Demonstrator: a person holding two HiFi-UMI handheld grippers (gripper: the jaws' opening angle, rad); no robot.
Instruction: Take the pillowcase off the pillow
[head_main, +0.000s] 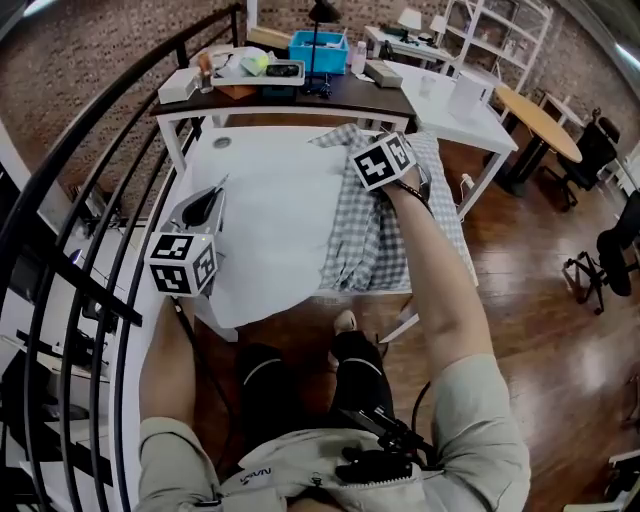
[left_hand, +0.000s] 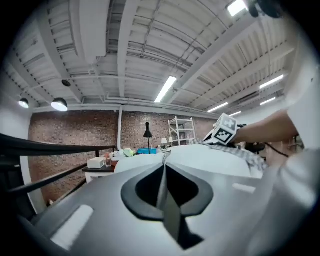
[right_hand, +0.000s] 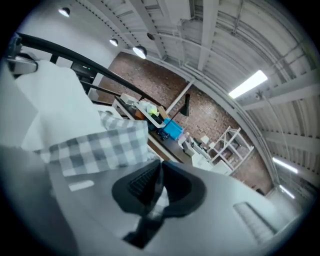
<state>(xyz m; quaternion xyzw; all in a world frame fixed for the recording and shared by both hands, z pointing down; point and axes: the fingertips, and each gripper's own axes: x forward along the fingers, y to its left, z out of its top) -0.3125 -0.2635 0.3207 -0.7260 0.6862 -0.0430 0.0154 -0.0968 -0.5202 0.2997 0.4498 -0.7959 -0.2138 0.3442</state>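
A white pillow (head_main: 270, 220) lies on a white table (head_main: 203, 150), and the grey-and-white checked pillowcase (head_main: 375, 240) is bunched over its right part. My left gripper (head_main: 212, 192) is at the pillow's left edge. In the left gripper view my left gripper (left_hand: 164, 167) is shut on a thin fold of the white pillow (left_hand: 200, 157). My right gripper (head_main: 368, 138) sits at the far end of the pillowcase. In the right gripper view my right gripper (right_hand: 159, 170) is shut on checked pillowcase (right_hand: 100, 145) cloth, with the pillow (right_hand: 55, 100) to its left.
Behind the pillow stands a dark desk (head_main: 350, 98) with a blue bin (head_main: 318, 48) and clutter. A white table (head_main: 455, 100) and a round wooden table (head_main: 540, 120) stand at the back right. A black railing (head_main: 90, 150) runs along the left, and an office chair (head_main: 615, 250) stands on the wooden floor at the right.
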